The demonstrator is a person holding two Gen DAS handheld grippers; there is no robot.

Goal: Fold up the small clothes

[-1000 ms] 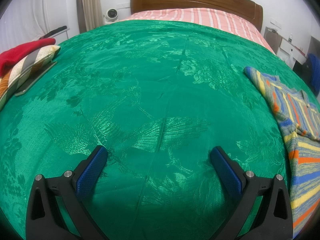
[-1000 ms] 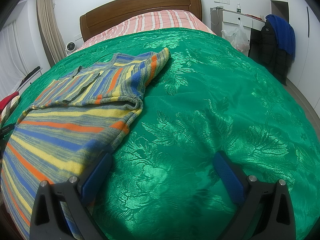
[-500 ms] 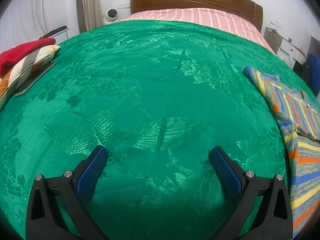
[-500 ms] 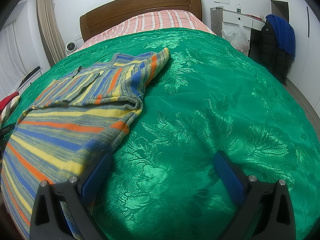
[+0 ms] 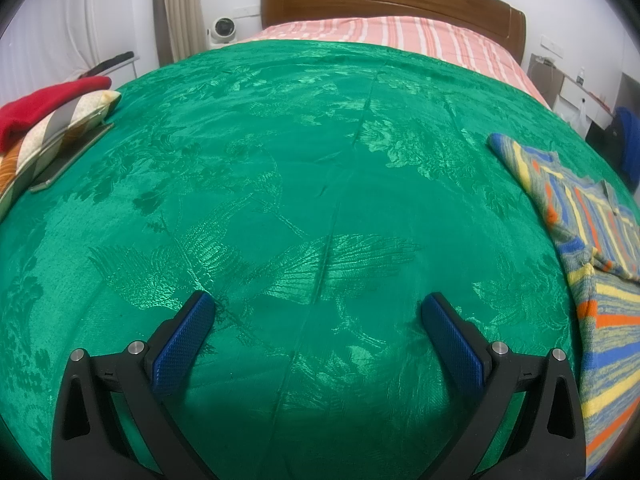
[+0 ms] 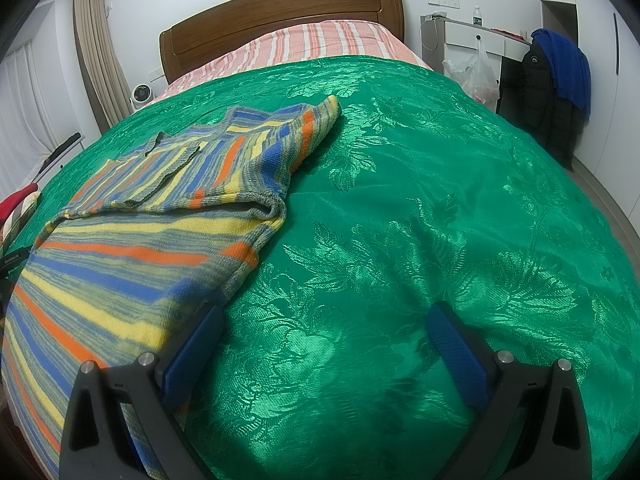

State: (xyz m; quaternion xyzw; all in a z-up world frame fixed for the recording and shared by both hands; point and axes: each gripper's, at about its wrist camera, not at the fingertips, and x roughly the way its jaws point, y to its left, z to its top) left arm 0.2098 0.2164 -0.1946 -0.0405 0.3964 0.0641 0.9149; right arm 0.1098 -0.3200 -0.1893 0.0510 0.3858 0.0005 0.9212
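A striped knit sweater (image 6: 152,216) lies partly folded on the bed's glossy green brocade cover (image 6: 400,240). The left claw (image 5: 318,322) and the right claw (image 6: 324,334) both gape wide and empty, the right's left finger over the sweater's hem.

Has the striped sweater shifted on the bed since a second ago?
No. In the right wrist view the striped sweater lies in the same spot against the wooden headboard and the green bedspread pattern.

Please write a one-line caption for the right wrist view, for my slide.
Open right gripper above the green bedspread, beside a partly folded striped sweater.
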